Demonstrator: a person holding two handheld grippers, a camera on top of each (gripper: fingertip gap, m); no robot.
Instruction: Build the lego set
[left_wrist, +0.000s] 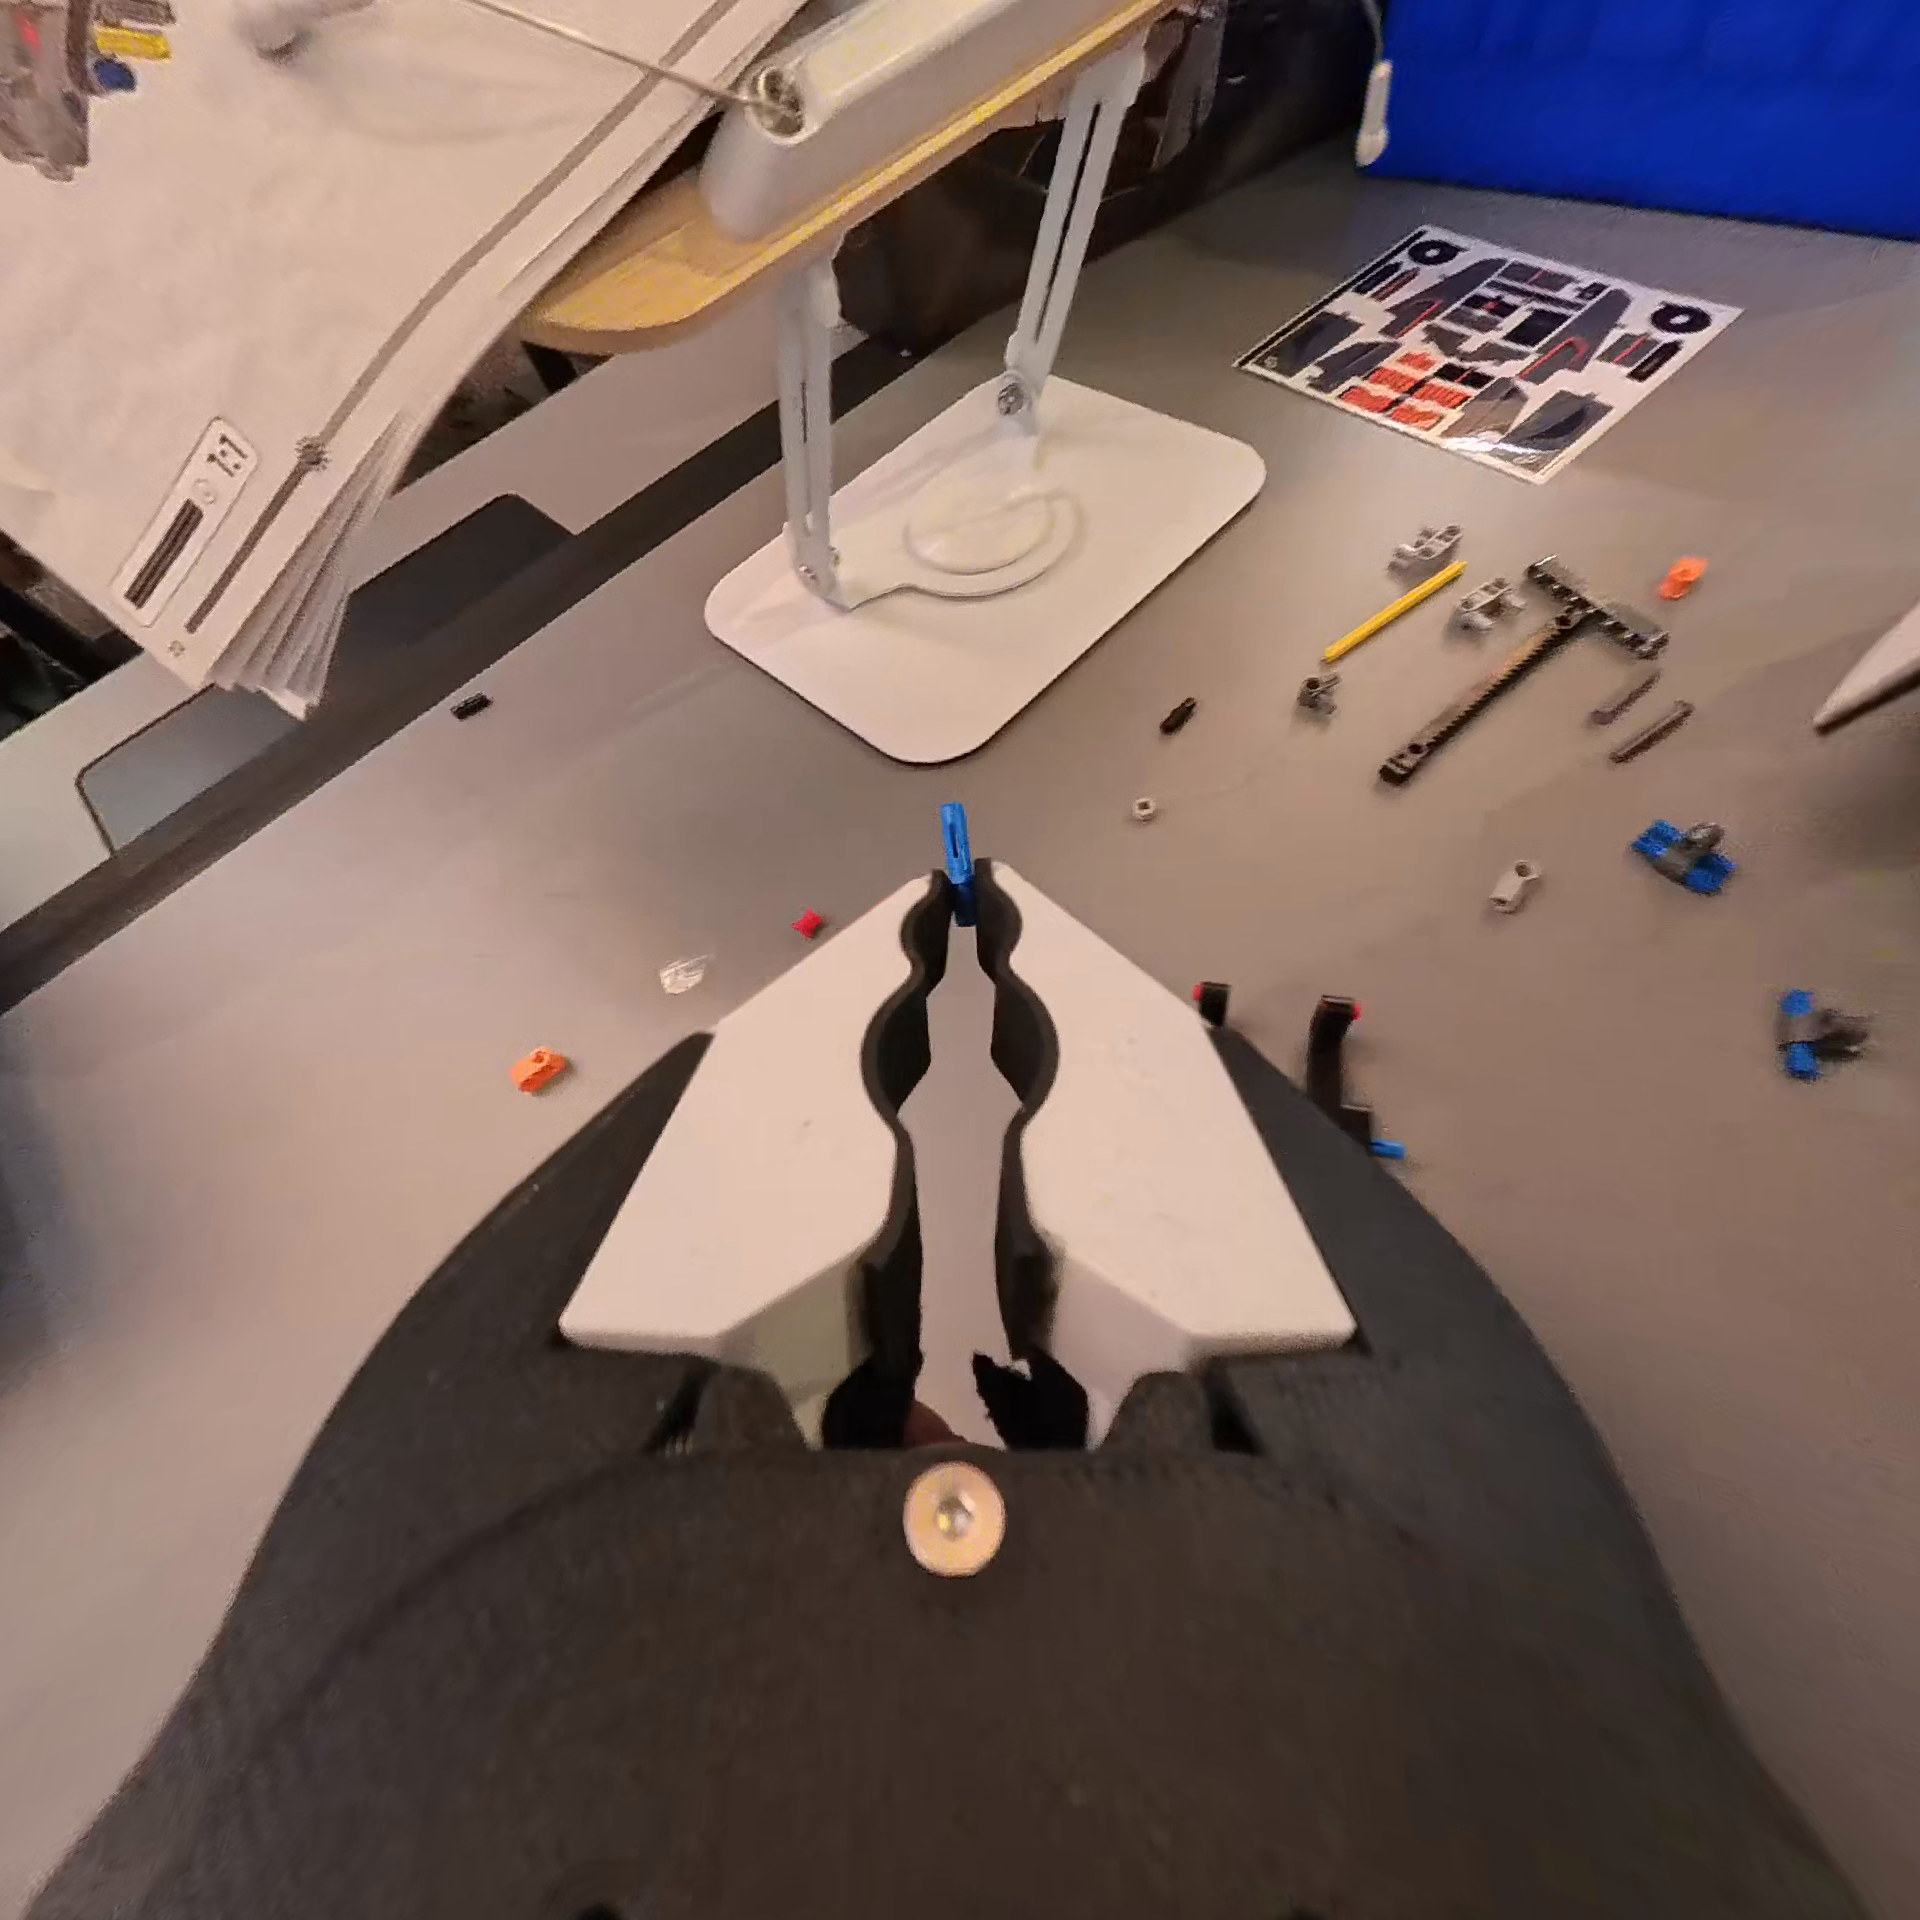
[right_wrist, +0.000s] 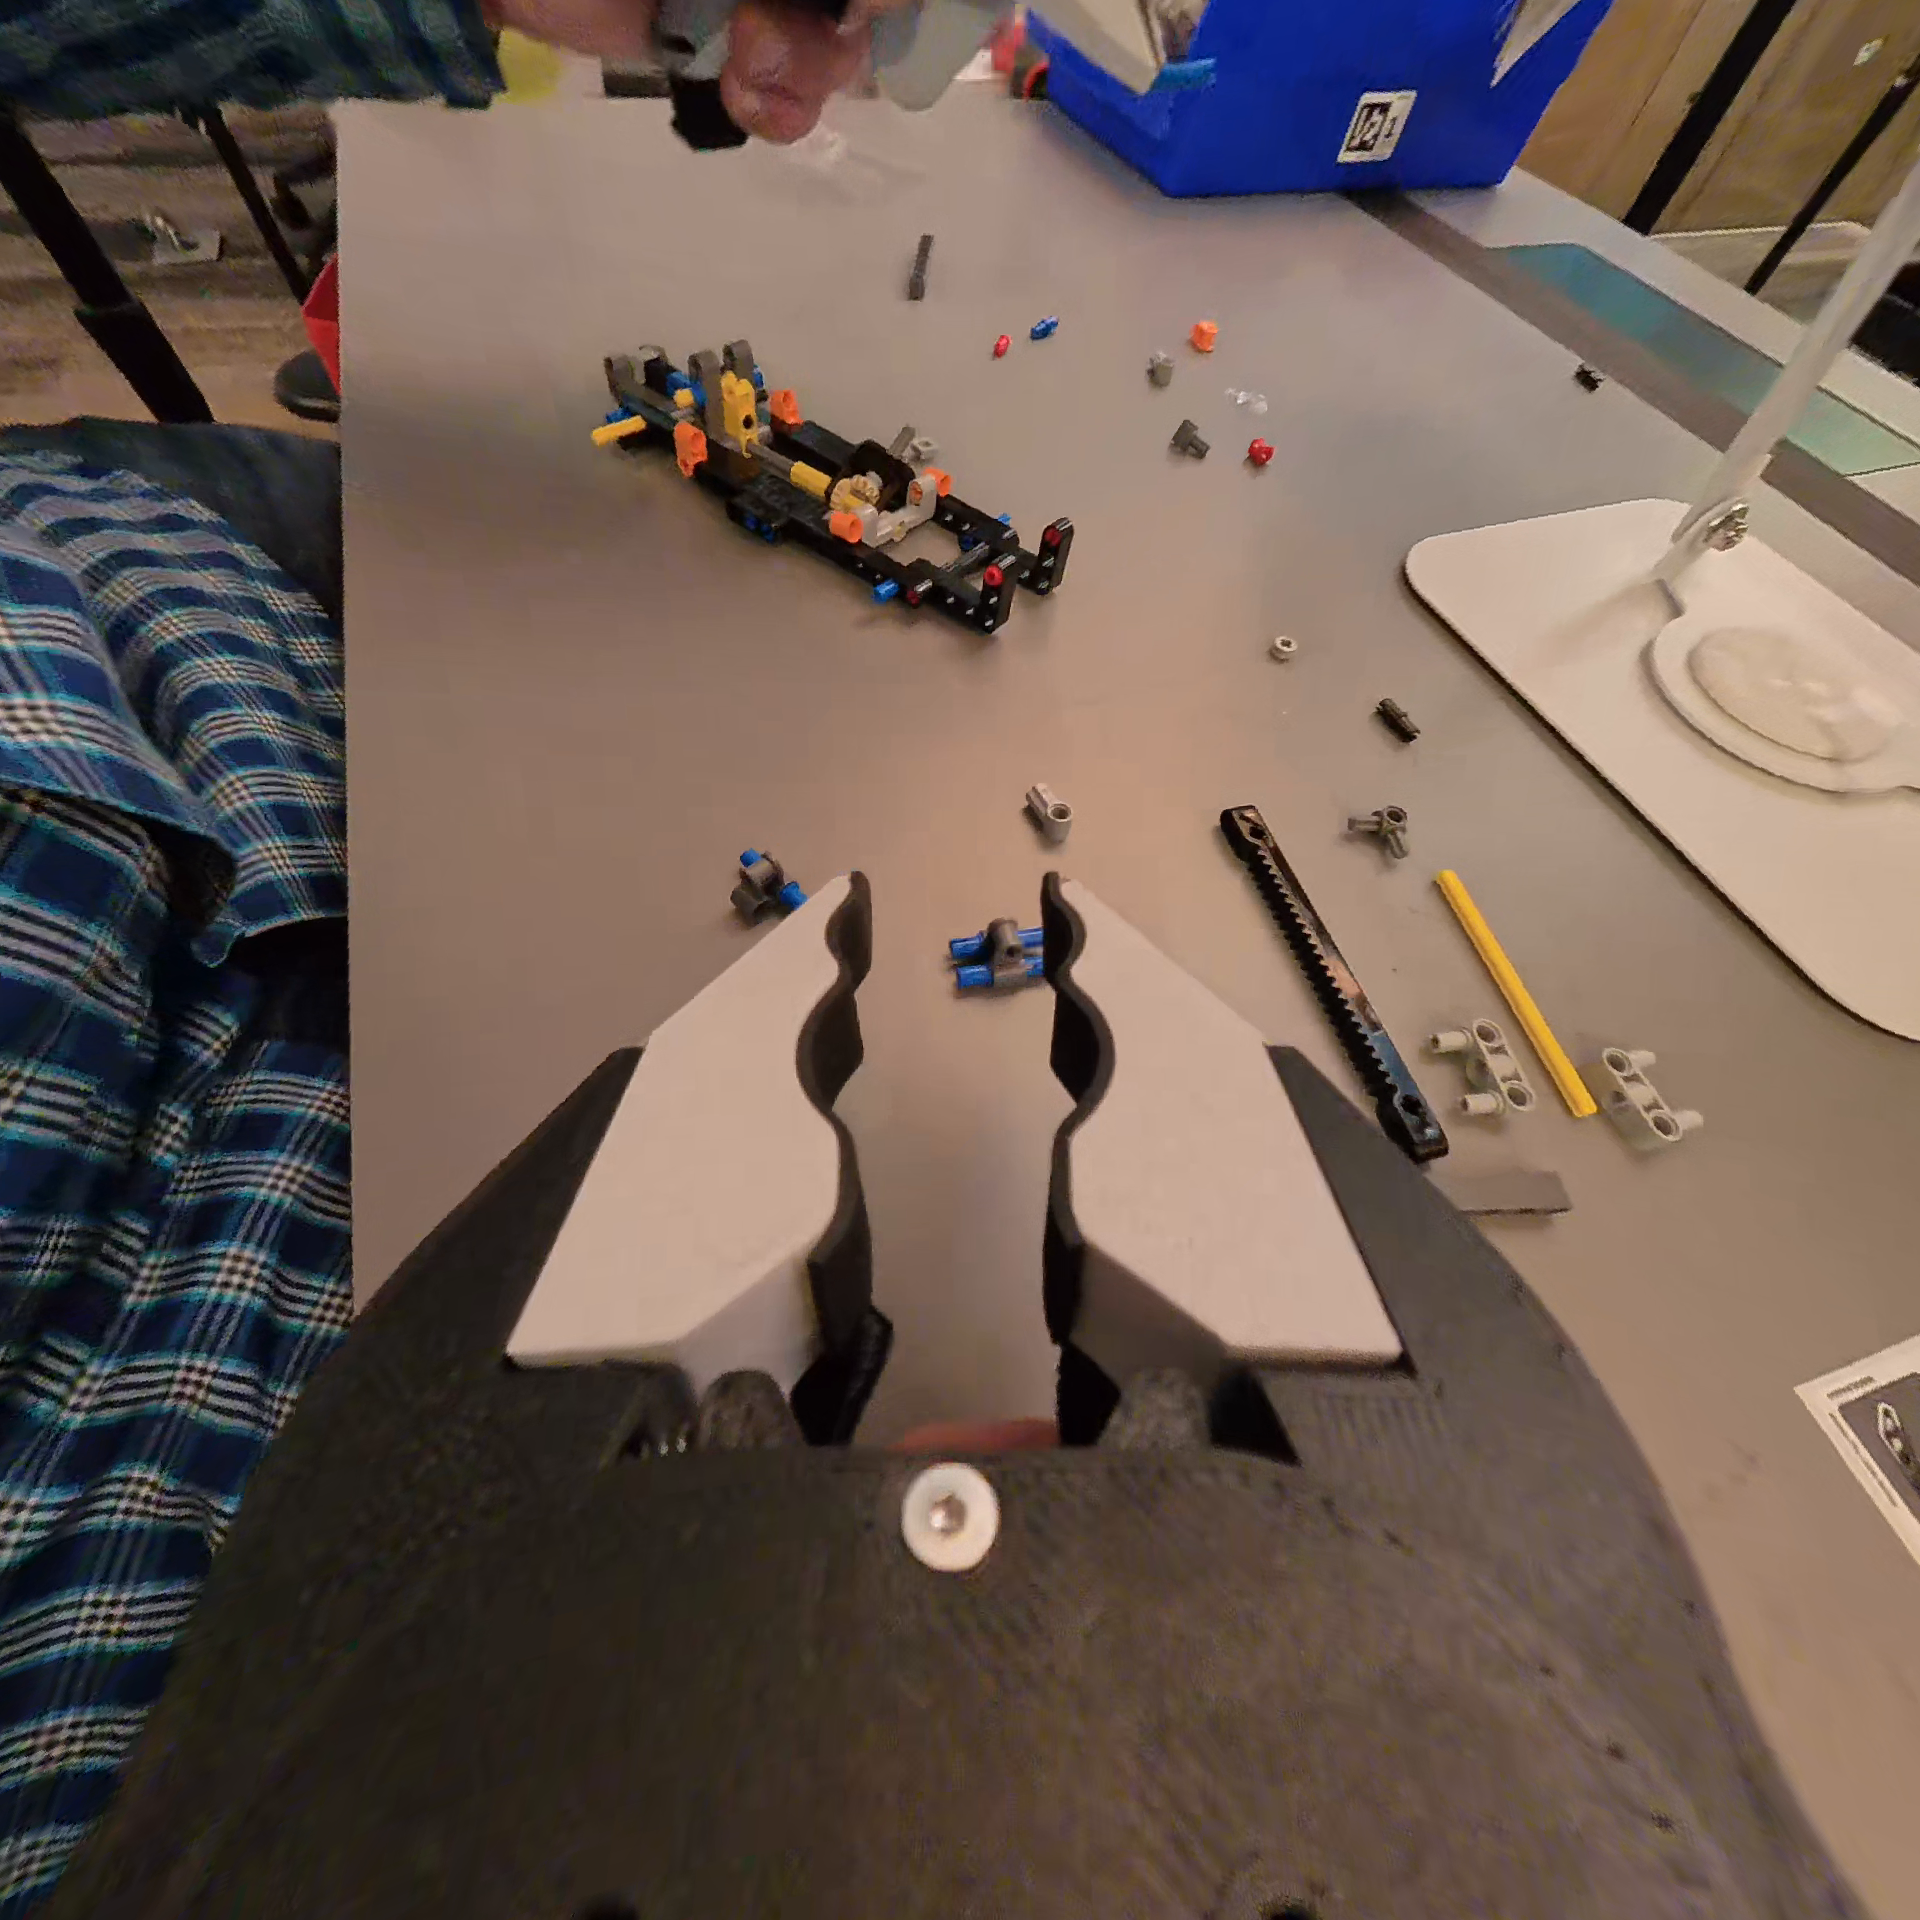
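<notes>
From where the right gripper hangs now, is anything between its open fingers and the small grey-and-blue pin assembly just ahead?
Nothing visible. The right gripper is open, and the grey-and-blue pin assembly lies on bare grey table just beyond its tips. The black toothed rack lies off to the right, clear of the path.

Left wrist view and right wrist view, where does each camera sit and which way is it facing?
Left wrist view: on the left hand-held gripper, looking along its fingers across the table toward the white stand; a blue pin is pinched at the tips.
Right wrist view: on the right hand-held gripper, jaws apart, facing the chassis; a plaid sleeve shows at left.
Shared: the stand, the yellow axle and the black rack.
</notes>
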